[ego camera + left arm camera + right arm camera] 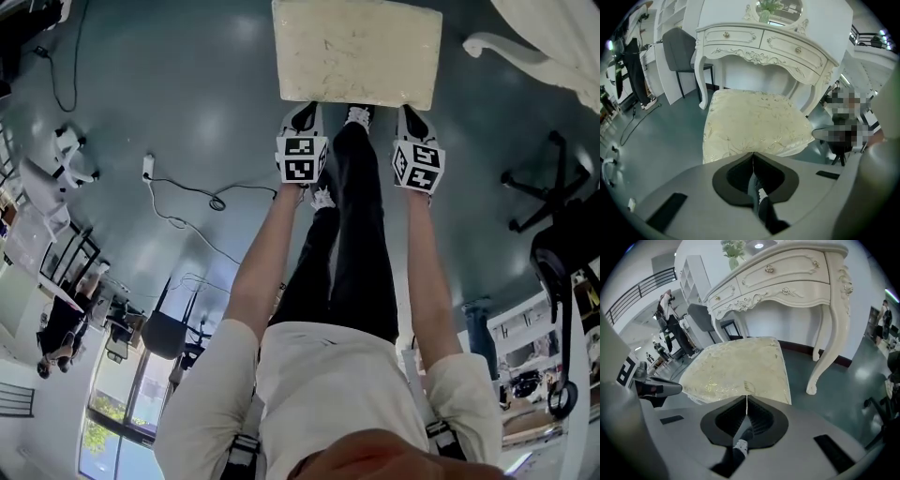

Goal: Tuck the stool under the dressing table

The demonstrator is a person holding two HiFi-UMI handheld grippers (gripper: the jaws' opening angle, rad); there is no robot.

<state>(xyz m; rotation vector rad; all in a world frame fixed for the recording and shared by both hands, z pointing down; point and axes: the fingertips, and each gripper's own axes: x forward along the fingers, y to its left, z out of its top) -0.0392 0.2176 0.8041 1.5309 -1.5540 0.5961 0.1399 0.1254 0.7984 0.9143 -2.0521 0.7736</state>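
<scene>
The stool (356,52) has a cream embroidered cushion and stands on the grey-green floor ahead of my feet. In the left gripper view the stool (754,124) stands in front of the white carved dressing table (764,44), outside its legs. The right gripper view shows the stool (740,369) to the left of a curved table leg (829,348). My left gripper (305,108) and right gripper (412,112) both sit at the cushion's near edge. The left gripper (753,154) is shut, its tips at that edge, and so is the right gripper (746,397). Nothing shows between either pair of jaws.
A grey chair (682,47) and white shelves (665,18) stand left of the dressing table. A black office-chair base (539,192) is on the floor at the right. A cable (202,197) and power strip (148,167) lie at the left. A person (670,322) stands far off.
</scene>
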